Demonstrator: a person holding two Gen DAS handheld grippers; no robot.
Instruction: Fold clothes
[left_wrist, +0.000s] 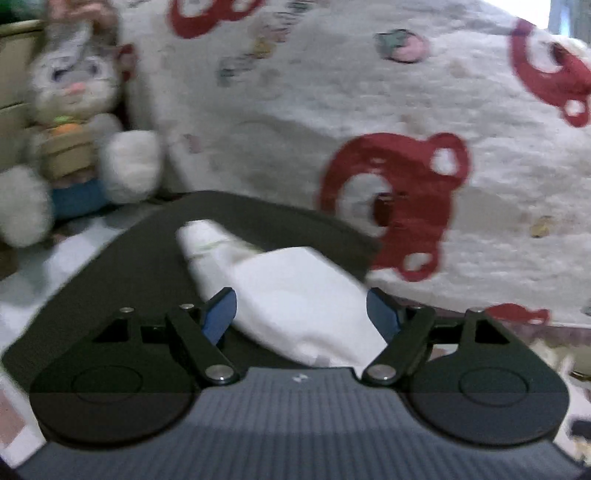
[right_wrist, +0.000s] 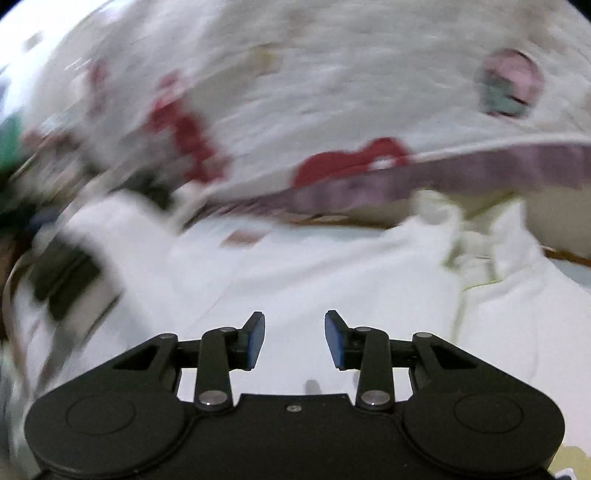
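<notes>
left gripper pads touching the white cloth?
Cannot tell. In the left wrist view the white cloth lies between the left gripper's open pads, but blur hides whether either pad touches it.

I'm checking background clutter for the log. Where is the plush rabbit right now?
The plush rabbit sits at the far left of the left wrist view, beside the white blanket with red prints, beyond the dark garment.

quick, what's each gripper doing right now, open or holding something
Left gripper: open, with a fold of white cloth lying between its blue pads, not clamped.
Right gripper: open, holding nothing, above the white garment.
</notes>
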